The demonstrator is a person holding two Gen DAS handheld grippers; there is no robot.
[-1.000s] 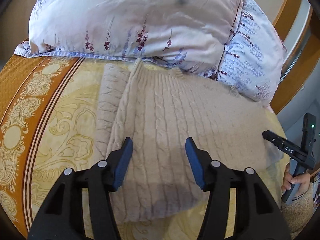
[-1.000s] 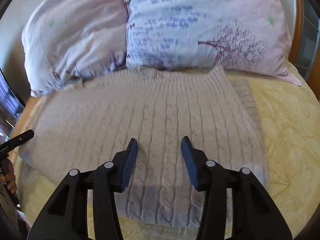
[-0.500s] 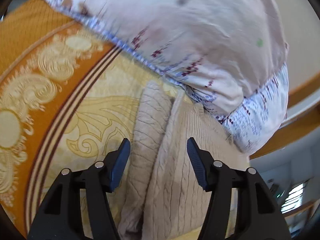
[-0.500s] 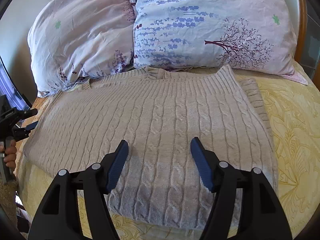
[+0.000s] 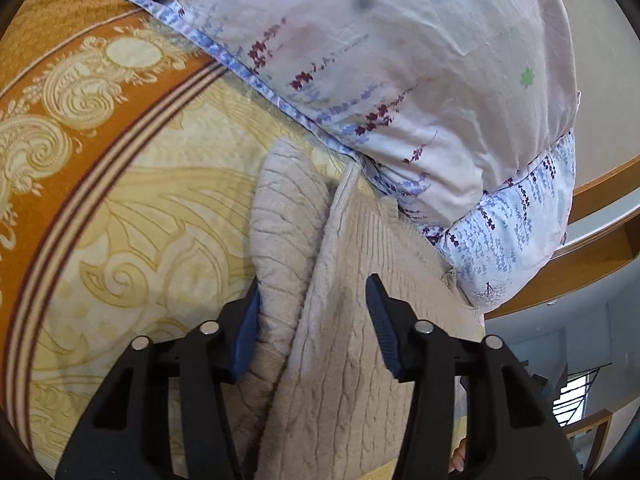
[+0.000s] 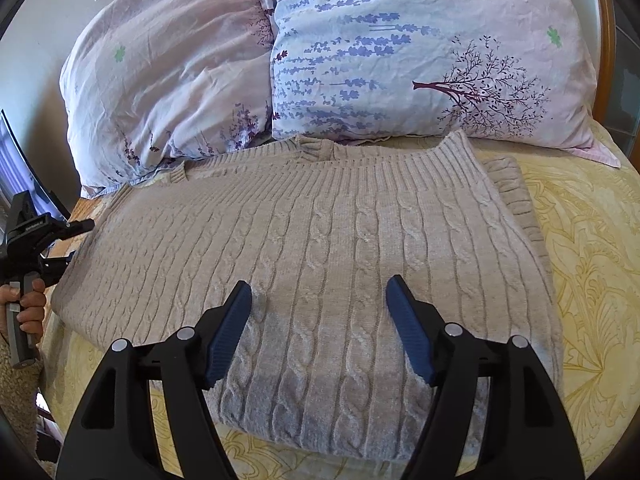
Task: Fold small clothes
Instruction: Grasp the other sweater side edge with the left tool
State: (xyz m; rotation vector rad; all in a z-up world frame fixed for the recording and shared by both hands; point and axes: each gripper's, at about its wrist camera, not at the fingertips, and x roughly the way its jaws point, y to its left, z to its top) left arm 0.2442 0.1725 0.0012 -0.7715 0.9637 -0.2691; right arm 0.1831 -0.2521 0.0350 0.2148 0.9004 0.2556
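— So, where is the sweater [image 6: 320,240] for you right now?

— Flat on the bed [image 6: 592,248], its ribbed neck edge touching the two floral pillows [image 6: 400,52], and already doubled over, with a sleeve [image 5: 280,232] tucked under and peeking out along one side.

— How do you expect it to handle?

— Soft and floppy, I'd judge. It's a thick cable knit, heavier than a T-shirt, so it will sag and stretch if you lift it by one spot. It isn't slippery, and the blue pads should bite well into the ribs.

— And your grippers?

— Your left hand-held gripper [image 5: 316,320] is spread wide at the side edge, with the tucked sleeve and the folded edge lying between the jaws and one pad touching the sleeve; nothing is clamped. Your right hand-held gripper [image 6: 320,328] is also wide, over the knit near the hem, holding nothing.

— Where should you take hold?

— Pinch both layers at the edge on the side away from the pillows, one gripper near each corner, so the weight is shared.
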